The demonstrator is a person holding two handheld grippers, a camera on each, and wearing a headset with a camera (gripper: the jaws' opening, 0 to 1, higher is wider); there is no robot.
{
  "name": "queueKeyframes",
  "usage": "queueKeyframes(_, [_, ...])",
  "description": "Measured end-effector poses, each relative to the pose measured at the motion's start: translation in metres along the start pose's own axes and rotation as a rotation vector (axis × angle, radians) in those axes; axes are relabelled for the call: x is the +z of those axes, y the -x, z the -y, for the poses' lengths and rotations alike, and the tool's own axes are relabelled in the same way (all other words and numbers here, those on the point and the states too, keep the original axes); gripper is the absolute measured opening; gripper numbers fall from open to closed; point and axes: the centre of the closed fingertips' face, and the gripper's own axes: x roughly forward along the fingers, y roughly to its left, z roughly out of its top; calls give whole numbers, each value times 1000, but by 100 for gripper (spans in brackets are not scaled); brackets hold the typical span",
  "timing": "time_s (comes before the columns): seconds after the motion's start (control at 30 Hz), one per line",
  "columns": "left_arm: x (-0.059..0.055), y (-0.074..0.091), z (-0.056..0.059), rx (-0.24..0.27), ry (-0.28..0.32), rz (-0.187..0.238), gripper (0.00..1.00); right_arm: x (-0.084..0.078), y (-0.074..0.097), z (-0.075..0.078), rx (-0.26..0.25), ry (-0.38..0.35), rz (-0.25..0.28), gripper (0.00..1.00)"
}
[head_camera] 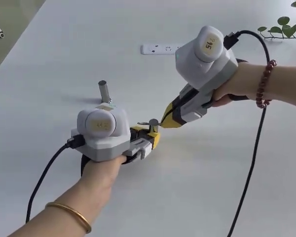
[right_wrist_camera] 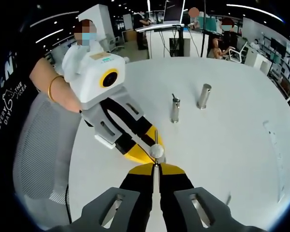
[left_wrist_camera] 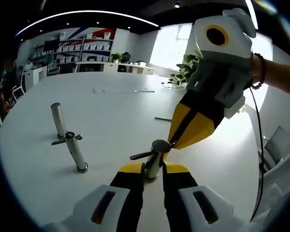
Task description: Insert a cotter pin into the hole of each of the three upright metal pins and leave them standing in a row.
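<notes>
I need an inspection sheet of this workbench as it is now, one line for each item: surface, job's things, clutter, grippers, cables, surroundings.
Surface: white table, no spills seen.
Job's things: held metal pin has a cotter pin through its hole; second pin upright, already pinned; third pin upright, no cotter pin seen.
Clutter: power strip; thin loose piece, perhaps a spare cotter pin.
Grippers: left gripper shut on the held metal pin; right gripper shut on the cotter pin's end.
Cables: black cable from the left gripper, second cable from the right, both lying across the table.
Surroundings: plant; shelves.
</notes>
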Motion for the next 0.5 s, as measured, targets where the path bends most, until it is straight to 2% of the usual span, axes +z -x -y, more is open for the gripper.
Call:
queueKeyframes(0.37, [0, 0, 0, -1, -3, -8, 13, 1, -1, 1, -13, 3, 1, 0])
queueKeyframes(0.5, [2, 2, -2, 10, -20, -3, 20, 3, -1, 3, -23, -6, 3, 6])
